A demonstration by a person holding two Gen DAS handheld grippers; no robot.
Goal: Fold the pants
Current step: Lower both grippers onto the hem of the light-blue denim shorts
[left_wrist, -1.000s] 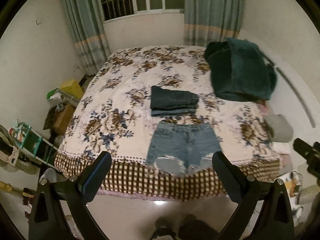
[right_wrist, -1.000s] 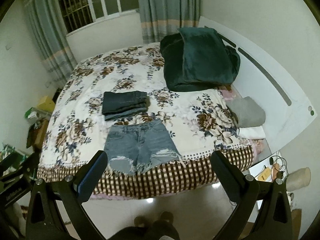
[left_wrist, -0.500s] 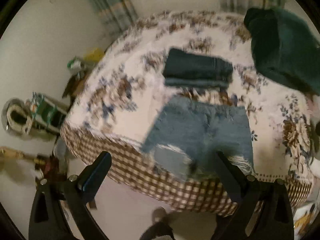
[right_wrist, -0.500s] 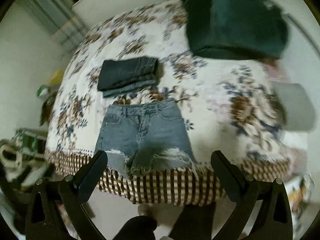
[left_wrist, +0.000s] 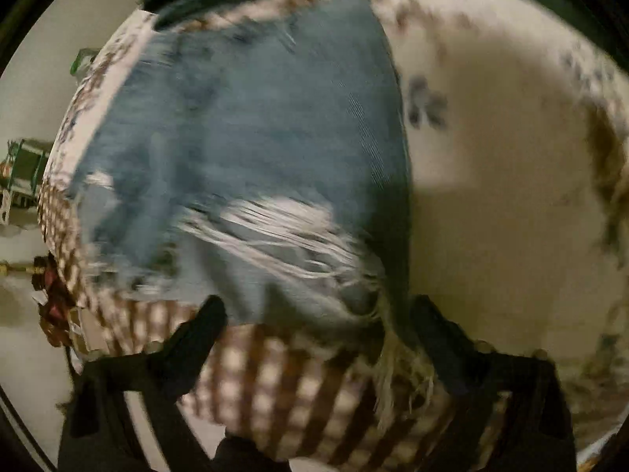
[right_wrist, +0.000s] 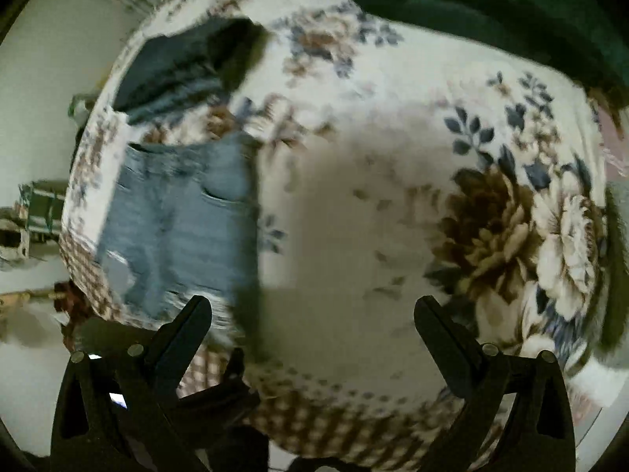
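Observation:
Light blue frayed denim shorts [left_wrist: 251, 149] lie flat at the near edge of the flower-print bed [left_wrist: 491, 157]. My left gripper [left_wrist: 318, 314] is open, close over the right leg's frayed hem. In the right wrist view the shorts [right_wrist: 184, 224] lie at the left; my right gripper [right_wrist: 310, 314] is open over bare sheet [right_wrist: 354, 216] just right of them. The other gripper's black body [right_wrist: 220, 393] shows at lower left there. The picture is blurred.
A folded dark denim pile [right_wrist: 177, 63] lies behind the shorts. A dark green blanket [right_wrist: 491, 4] fills the far right. The checked bed skirt [left_wrist: 283, 385] hangs at the near edge. Clutter [left_wrist: 23, 173] stands on the floor at the left.
Both grippers have dropped fast from above the floor to close over the bed's near edge. The left came down on the shorts' hem, the right just beside them. Both stay open.

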